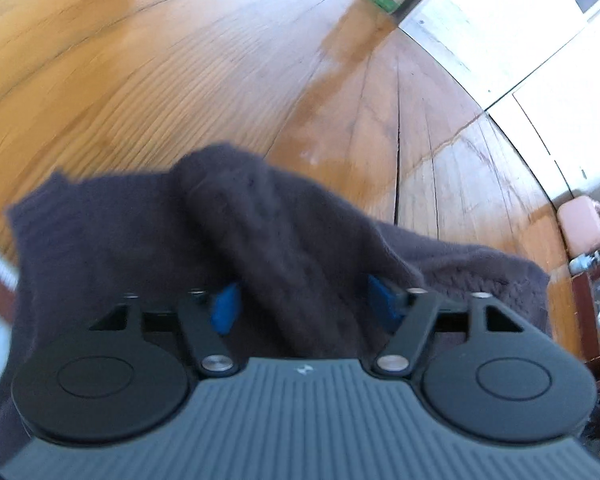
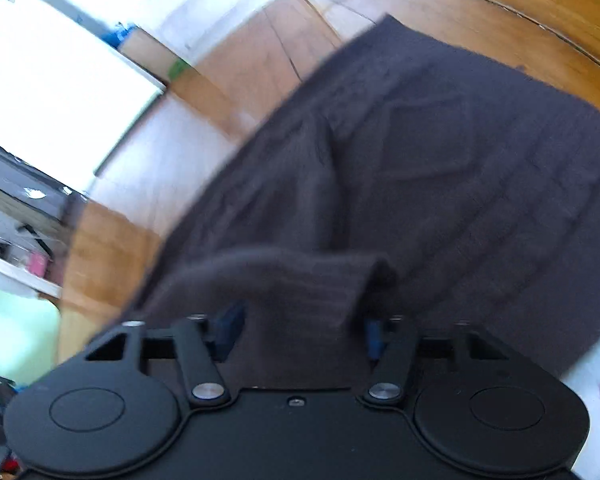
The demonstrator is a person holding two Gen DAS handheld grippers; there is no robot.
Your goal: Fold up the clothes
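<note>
We see both grippers angled down over a dark knit sweater point(image 1: 236, 240) lying on the wooden floor point(image 1: 140, 80). Our left gripper point(image 1: 300, 304) is released, blue pads point(image 1: 224, 308) apart beside a raised fold. Our right gripper point(image 2: 300, 332) also stands parted, loose cloth between its fingers.

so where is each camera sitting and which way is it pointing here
Left wrist: sits on the left hand-held gripper, looking forward and down over a dark knitted garment on a wooden floor; blue pads apart, cloth between them.
Right wrist: sits on the right hand-held gripper, angled down at the garment; pads apart around a cloth fold.
Shared: the garment, the floor, white cabinets. No hand clearly shows.
</note>
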